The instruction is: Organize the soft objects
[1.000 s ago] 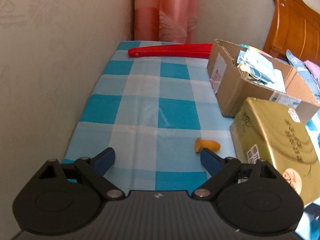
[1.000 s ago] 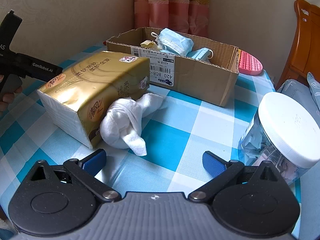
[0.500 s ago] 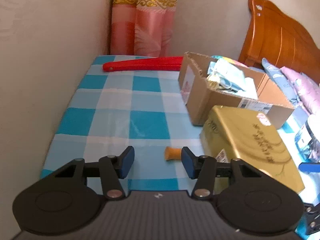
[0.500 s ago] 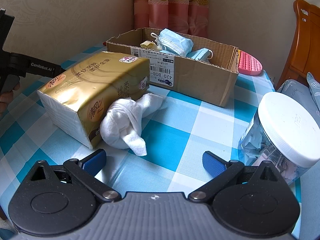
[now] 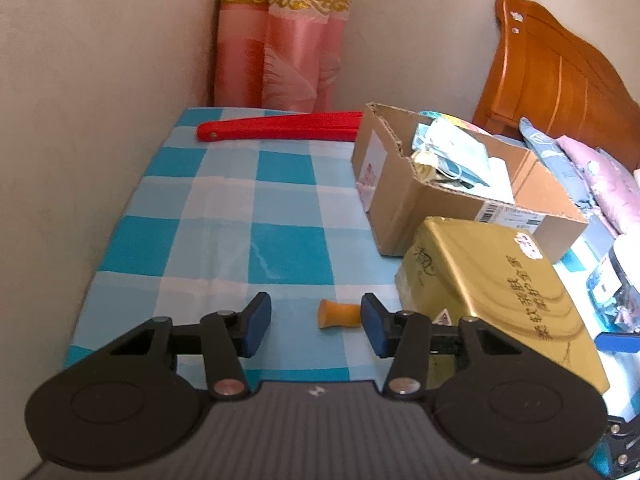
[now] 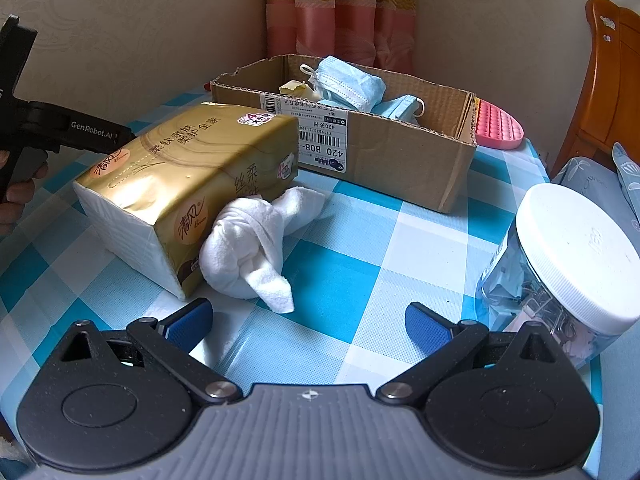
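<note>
While we are holding the left gripper point(image 5: 316, 326) low over the near end of the checked tablecloth point(image 5: 224, 216), its jaws have just been closing, from wide apart a second ago to a half-narrowed gap. A small orange piece point(image 5: 338, 313), which we are reading as a soft rubbery or foam bit, is lying on the cloth inside that gap, hard up against the right pad point(image 5: 374, 330) and well clear of the left pad. Neither pad is yet pressing it from both sides, so the left jaws are still released around it, not gripping. The view has also swung since then: the orange piece now sits between the fingers instead of just beyond the right one.

We are keeping the right gripper point(image 6: 308, 322) spread wide and empty over the cloth, with the knotted white cloth point(image 6: 248, 252) lying just beyond it, leaning on the gold tissue pack point(image 6: 176, 176).

For the tidying, this is looking like the opening of a pick: the orange piece is lined up, off centre, and a further squeeze should trap it. The likely home is the cardboard box point(image 5: 404, 204) at the far right, already holding blue face masks point(image 6: 348, 84). The red folded fan point(image 5: 280, 130) at the far edge and the clear jar point(image 6: 560, 264) with its white lid are staying out of the way.
</note>
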`<control>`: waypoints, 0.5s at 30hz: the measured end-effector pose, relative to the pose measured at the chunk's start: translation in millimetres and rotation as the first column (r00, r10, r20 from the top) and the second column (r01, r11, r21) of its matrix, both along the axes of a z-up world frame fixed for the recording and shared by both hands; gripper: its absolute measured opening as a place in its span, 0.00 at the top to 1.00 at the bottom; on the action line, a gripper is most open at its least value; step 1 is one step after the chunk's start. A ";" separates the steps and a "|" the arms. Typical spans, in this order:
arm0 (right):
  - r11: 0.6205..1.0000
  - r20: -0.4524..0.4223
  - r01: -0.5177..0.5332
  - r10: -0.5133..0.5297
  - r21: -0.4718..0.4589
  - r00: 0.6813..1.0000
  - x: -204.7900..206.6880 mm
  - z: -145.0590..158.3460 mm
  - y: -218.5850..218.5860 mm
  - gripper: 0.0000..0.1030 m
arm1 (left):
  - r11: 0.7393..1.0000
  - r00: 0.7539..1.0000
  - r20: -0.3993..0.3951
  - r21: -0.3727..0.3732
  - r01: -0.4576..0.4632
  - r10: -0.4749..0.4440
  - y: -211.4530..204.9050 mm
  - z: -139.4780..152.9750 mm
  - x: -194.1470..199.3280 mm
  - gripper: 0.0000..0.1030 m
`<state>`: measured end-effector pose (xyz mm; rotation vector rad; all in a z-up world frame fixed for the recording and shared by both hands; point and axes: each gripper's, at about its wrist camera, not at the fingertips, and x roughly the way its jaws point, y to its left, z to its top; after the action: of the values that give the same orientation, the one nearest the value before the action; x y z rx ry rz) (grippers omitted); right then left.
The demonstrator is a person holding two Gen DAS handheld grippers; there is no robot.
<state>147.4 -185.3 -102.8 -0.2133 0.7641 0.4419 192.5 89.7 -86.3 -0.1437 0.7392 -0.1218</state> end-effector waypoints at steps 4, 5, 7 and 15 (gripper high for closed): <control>1.000 0.000 -0.001 0.001 0.000 1.000 0.1 0.0 0.2 0.00 | 1.000 1.000 0.003 0.013 -0.025 0.025 2.3 2.6 -1.9 0.55; 1.000 0.000 -0.001 0.001 0.000 1.000 0.1 -0.1 0.1 0.00 | 1.000 1.000 0.003 0.010 -0.019 0.019 2.6 2.8 -2.0 0.57; 1.000 0.000 -0.001 0.001 0.000 1.000 0.4 0.1 0.4 0.00 | 1.000 1.000 -0.006 0.002 -0.002 0.002 1.8 1.8 -0.8 0.58; 1.000 -0.001 -0.002 0.002 0.000 1.000 0.3 0.3 0.0 0.00 | 0.998 0.999 -0.003 -0.059 0.034 -0.034 -1.1 1.4 1.3 0.84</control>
<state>147.7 -185.3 -102.6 -0.2145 0.7646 0.4439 193.8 88.6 -84.9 -0.1879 0.7426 -0.1757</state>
